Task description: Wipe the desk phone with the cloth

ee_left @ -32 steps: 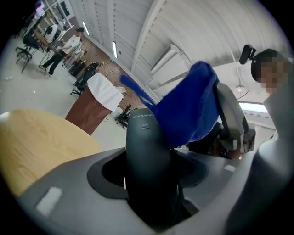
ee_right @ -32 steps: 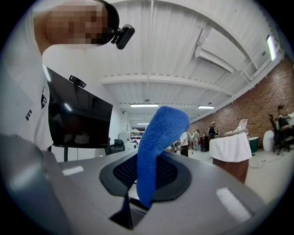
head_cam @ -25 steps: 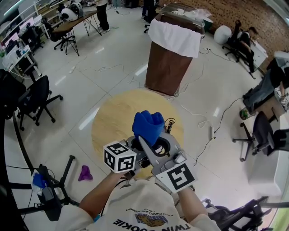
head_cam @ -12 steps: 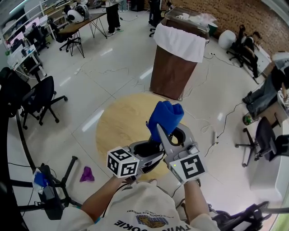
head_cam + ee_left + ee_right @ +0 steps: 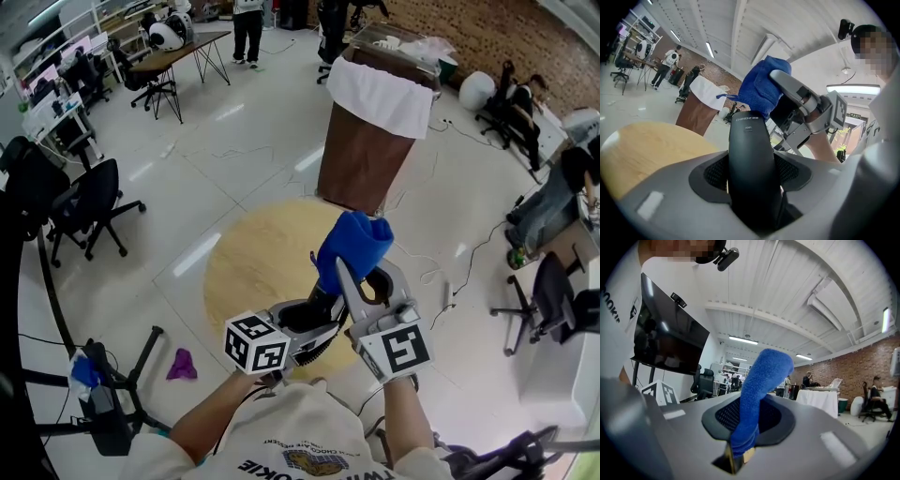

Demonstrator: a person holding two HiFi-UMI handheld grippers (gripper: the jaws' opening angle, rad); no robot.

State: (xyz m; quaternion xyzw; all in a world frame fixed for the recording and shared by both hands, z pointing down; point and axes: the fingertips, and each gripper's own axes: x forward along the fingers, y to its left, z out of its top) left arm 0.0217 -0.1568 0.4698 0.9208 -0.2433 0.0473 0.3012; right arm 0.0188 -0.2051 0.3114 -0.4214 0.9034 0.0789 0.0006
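My left gripper (image 5: 309,317) is shut on a black phone handset (image 5: 751,164), which stands up between its jaws and fills the middle of the left gripper view. My right gripper (image 5: 345,274) is shut on a bunched blue cloth (image 5: 757,394). The cloth (image 5: 352,242) sits against the handset's far end (image 5: 749,123), above a round wooden table (image 5: 253,267). In the left gripper view the cloth (image 5: 759,91) and the right gripper's grey fingers (image 5: 799,96) show just behind the handset's tip. The phone's base is hidden under the grippers.
A brown bin with a white liner (image 5: 370,131) stands beyond the table. Office chairs (image 5: 89,202) are at the left, a black tripod (image 5: 103,403) and a purple rag (image 5: 181,364) on the floor at lower left, cables (image 5: 441,281) at right.
Both grippers have shifted to the right over the table, the cloth staying at the handset's far end. Both grips are unchanged.
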